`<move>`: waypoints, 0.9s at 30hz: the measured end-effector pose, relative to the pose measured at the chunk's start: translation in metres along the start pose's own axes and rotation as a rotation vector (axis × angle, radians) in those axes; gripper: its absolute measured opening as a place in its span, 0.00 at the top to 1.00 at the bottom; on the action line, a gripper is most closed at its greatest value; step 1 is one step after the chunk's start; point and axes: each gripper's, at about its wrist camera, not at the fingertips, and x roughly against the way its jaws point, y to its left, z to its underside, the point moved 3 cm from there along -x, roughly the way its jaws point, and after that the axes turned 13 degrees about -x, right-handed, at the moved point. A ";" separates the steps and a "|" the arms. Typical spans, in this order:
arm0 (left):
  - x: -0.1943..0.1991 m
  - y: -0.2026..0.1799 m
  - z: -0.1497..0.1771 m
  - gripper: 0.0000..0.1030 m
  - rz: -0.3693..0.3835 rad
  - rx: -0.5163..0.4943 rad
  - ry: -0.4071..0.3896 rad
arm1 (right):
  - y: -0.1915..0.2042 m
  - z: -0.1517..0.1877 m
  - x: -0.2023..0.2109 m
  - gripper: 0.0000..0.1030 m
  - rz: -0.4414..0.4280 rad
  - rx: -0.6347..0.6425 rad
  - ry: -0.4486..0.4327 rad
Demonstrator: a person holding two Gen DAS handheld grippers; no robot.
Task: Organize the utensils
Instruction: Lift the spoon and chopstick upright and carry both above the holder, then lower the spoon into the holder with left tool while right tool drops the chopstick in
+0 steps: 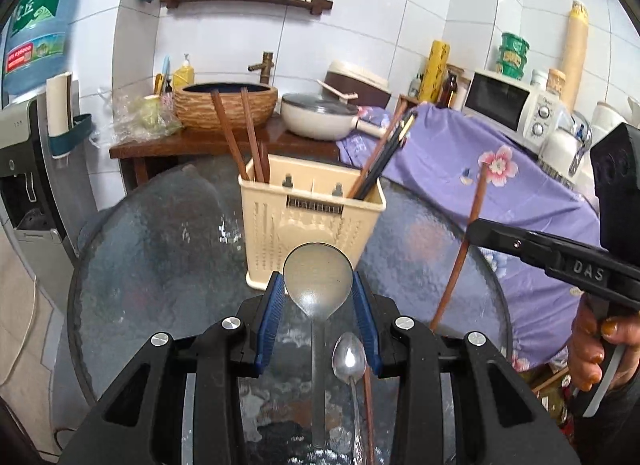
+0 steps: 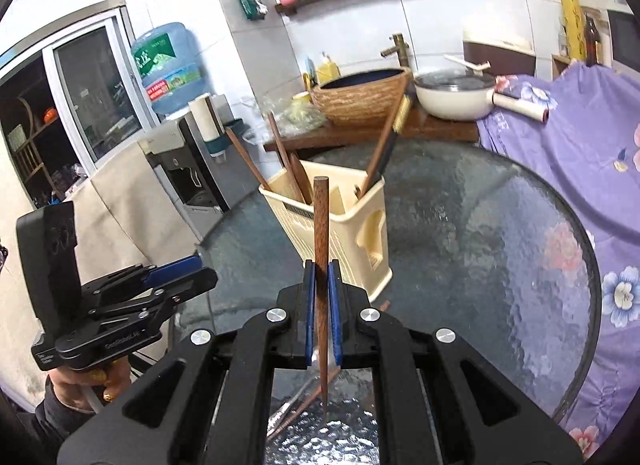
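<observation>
A cream utensil holder (image 1: 312,221) stands on the round glass table (image 1: 160,249), with brown chopsticks (image 1: 232,133) in its left slot and dark chopsticks (image 1: 384,153) in its right. My left gripper (image 1: 319,285) is open, its blue pads either side of a large translucent spoon (image 1: 318,285) lying on the glass. A small metal spoon (image 1: 349,357) and a brown chopstick (image 1: 367,405) lie beside it. My right gripper (image 2: 321,277) is shut on a brown wooden chopstick (image 2: 321,225), held upright near the holder (image 2: 340,233); it also shows in the left wrist view (image 1: 472,225).
Behind the table stands a wooden counter (image 1: 208,145) with a woven basin (image 1: 226,103) and a white lidded pan (image 1: 320,113). A purple floral cloth (image 1: 480,169) covers furniture at right, with a microwave (image 1: 508,105). A water dispenser (image 1: 28,145) stands at left.
</observation>
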 end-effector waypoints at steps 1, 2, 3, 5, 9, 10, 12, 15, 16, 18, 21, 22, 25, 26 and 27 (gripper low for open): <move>0.002 0.001 -0.005 0.67 -0.005 0.001 -0.012 | 0.003 -0.003 0.003 0.93 -0.005 0.004 -0.007; 0.004 0.003 -0.012 0.67 -0.015 0.007 -0.031 | 0.007 -0.008 0.006 0.93 -0.010 0.008 -0.013; 0.006 0.006 -0.019 0.67 -0.021 0.016 -0.048 | 0.010 -0.013 0.008 0.93 -0.015 0.011 -0.018; 0.011 0.012 -0.034 0.67 -0.028 0.043 -0.091 | 0.018 -0.025 0.014 0.93 -0.025 0.014 -0.034; 0.020 0.022 -0.065 0.67 -0.045 0.078 -0.173 | 0.036 -0.050 0.027 0.93 -0.031 0.036 -0.084; 0.022 0.023 -0.076 0.67 -0.058 0.079 -0.198 | 0.040 -0.057 0.030 0.93 -0.032 0.041 -0.097; 0.025 0.027 -0.092 0.67 -0.069 0.096 -0.237 | 0.048 -0.074 0.036 0.93 -0.039 0.041 -0.131; 0.025 0.031 -0.114 0.67 -0.097 0.102 -0.285 | 0.057 -0.096 0.042 0.93 -0.041 0.035 -0.184; 0.023 0.033 -0.123 0.67 -0.117 0.109 -0.304 | 0.059 -0.102 0.043 0.93 -0.040 0.032 -0.201; 0.019 0.038 -0.133 0.67 -0.135 0.123 -0.332 | 0.065 -0.117 0.046 0.93 -0.038 0.026 -0.246; 0.012 0.042 -0.146 0.67 -0.169 0.134 -0.364 | 0.070 -0.133 0.048 0.93 -0.020 0.028 -0.310; 0.009 0.044 -0.149 0.67 -0.182 0.139 -0.377 | 0.070 -0.138 0.046 0.93 -0.011 0.026 -0.329; -0.005 0.049 -0.153 0.67 -0.234 0.140 -0.403 | 0.065 -0.143 0.037 0.93 0.014 0.022 -0.357; -0.013 0.050 -0.152 0.67 -0.241 0.149 -0.399 | 0.063 -0.143 0.033 0.93 0.019 0.019 -0.357; -0.019 0.052 -0.150 0.67 -0.245 0.156 -0.398 | 0.061 -0.142 0.027 0.93 0.025 0.016 -0.355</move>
